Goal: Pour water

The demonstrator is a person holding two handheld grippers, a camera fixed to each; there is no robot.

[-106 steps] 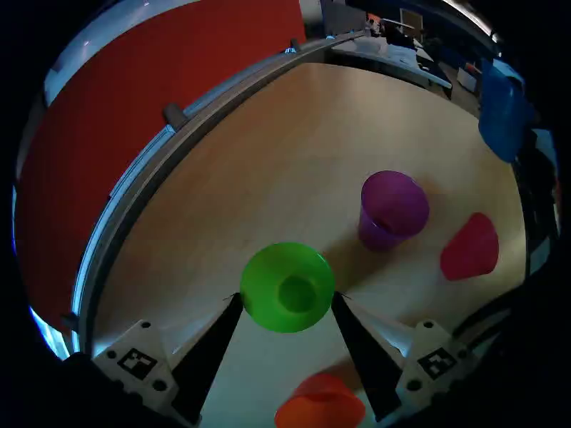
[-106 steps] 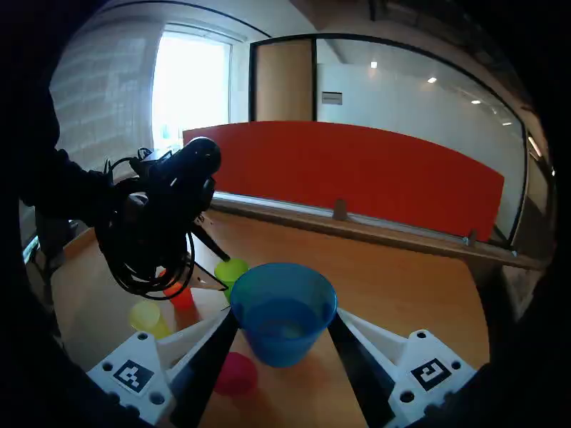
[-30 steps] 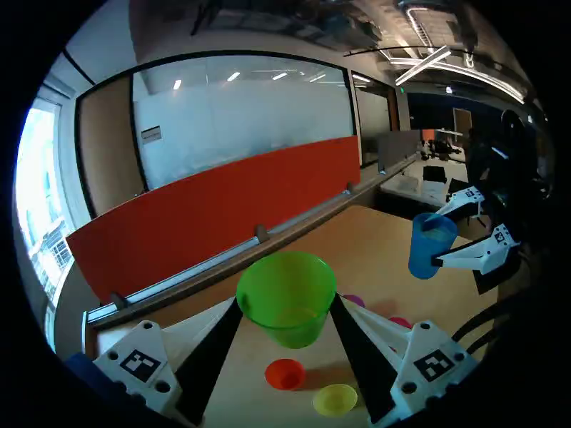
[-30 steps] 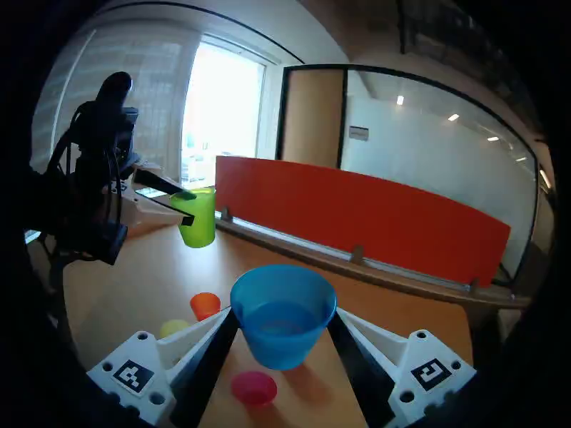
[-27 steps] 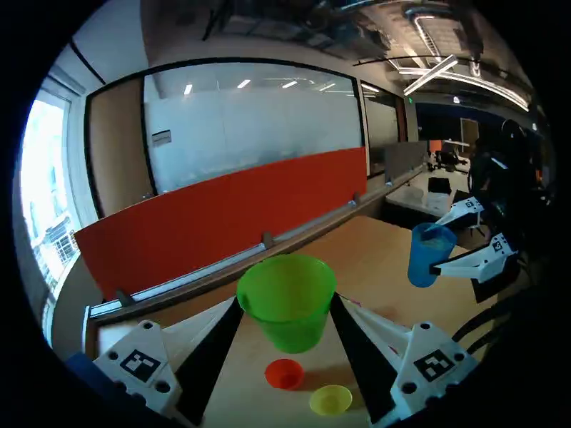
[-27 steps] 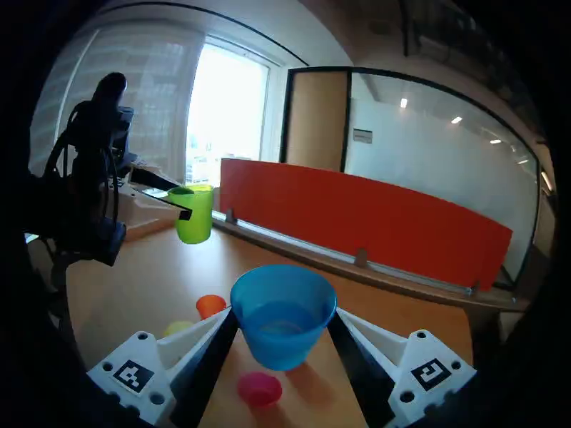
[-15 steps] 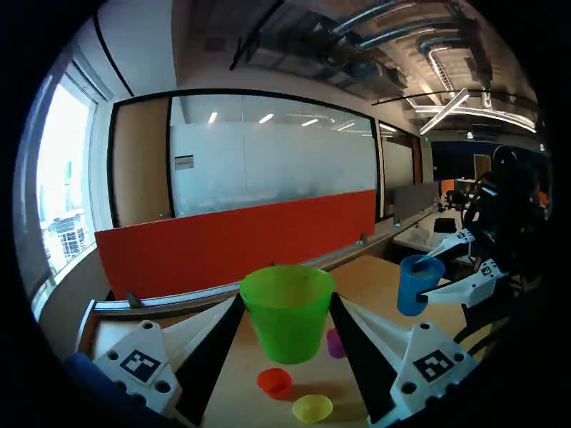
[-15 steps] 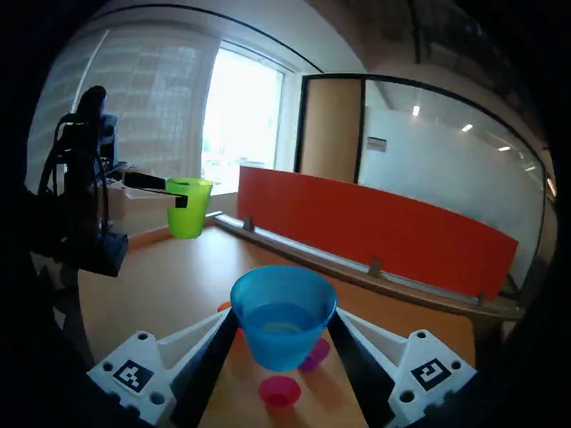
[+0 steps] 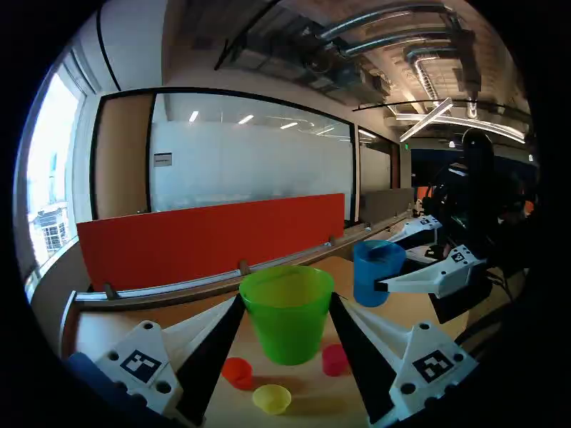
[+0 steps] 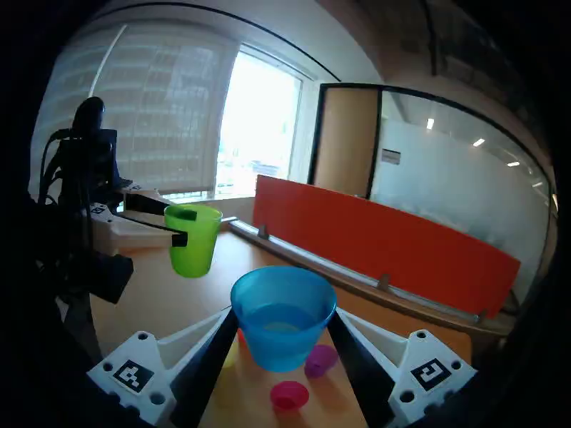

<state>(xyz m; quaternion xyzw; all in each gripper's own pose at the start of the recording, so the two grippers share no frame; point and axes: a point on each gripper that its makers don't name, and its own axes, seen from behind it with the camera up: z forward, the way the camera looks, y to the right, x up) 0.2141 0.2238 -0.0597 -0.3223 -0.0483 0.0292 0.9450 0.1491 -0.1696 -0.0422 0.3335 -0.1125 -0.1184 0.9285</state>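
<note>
Green cup (image 9: 287,332): being held upright, clamped between the fingers of the left hand-held gripper (image 9: 286,297). Blue cup (image 10: 283,346), water inside: being clamped by the right hand-held gripper (image 10: 283,311), above the surface (image 10: 153,303).

The right gripper (image 10: 283,314) clamps an upright blue cup (image 10: 283,346) with water in it. To the left, the left gripper (image 10: 181,226) grips a green cup (image 10: 193,250) above the table (image 10: 160,307). Purple cup (image 10: 320,359) and pink cup (image 10: 289,394) stand below.
</note>
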